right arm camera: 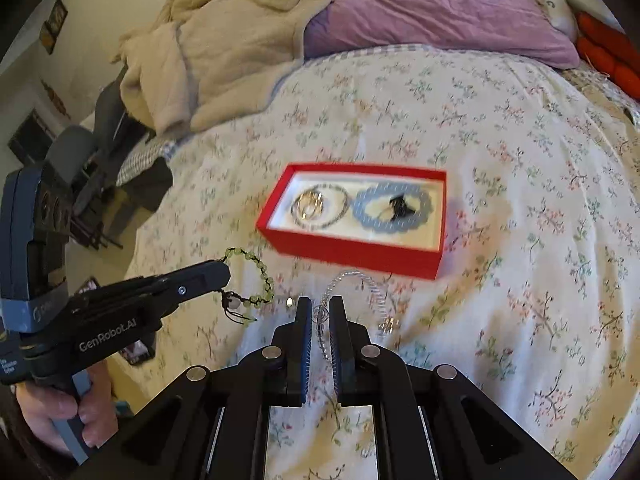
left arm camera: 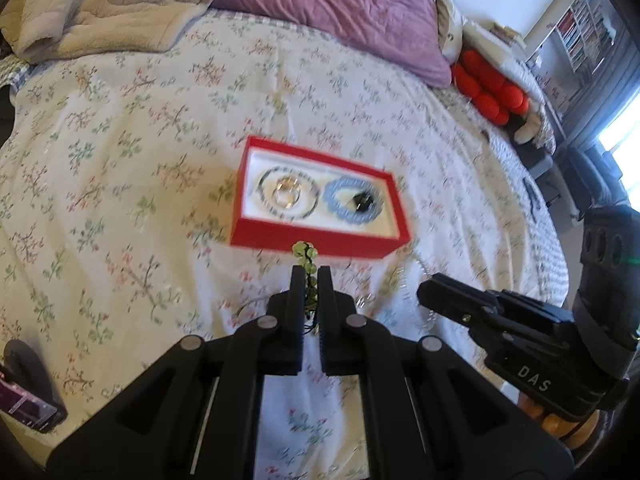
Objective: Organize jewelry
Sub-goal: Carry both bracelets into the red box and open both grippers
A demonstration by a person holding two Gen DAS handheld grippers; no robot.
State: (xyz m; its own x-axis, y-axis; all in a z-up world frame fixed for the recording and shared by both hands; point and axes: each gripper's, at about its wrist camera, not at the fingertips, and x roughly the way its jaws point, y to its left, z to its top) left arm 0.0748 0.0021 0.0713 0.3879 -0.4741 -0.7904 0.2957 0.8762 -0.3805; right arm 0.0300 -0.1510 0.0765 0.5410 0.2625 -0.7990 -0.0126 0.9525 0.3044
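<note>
A red jewelry box (left arm camera: 320,240) (right arm camera: 352,250) lies open on the floral bedspread; inside are a beaded ring of chain around a clear bangle (left arm camera: 288,192) (right arm camera: 316,204) and a blue scalloped bracelet (left arm camera: 354,200) (right arm camera: 394,208) with a small black item in its middle. My left gripper (left arm camera: 311,270) (right arm camera: 224,270) is shut on a green bead bracelet (left arm camera: 306,258) (right arm camera: 256,276), which hangs in a loop in front of the box. My right gripper (right arm camera: 320,302) (left arm camera: 424,292) is shut on a clear bead bracelet (right arm camera: 360,284), lifted just before the box's near wall.
A beige blanket (right arm camera: 200,60) and a purple pillow (left arm camera: 340,8) (right arm camera: 440,4) lie at the head of the bed, with red cushions (left arm camera: 488,88) to the right. A dark phone-like item (left arm camera: 28,404) sits at the bed's left edge. A hand (right arm camera: 52,412) holds the left gripper's handle.
</note>
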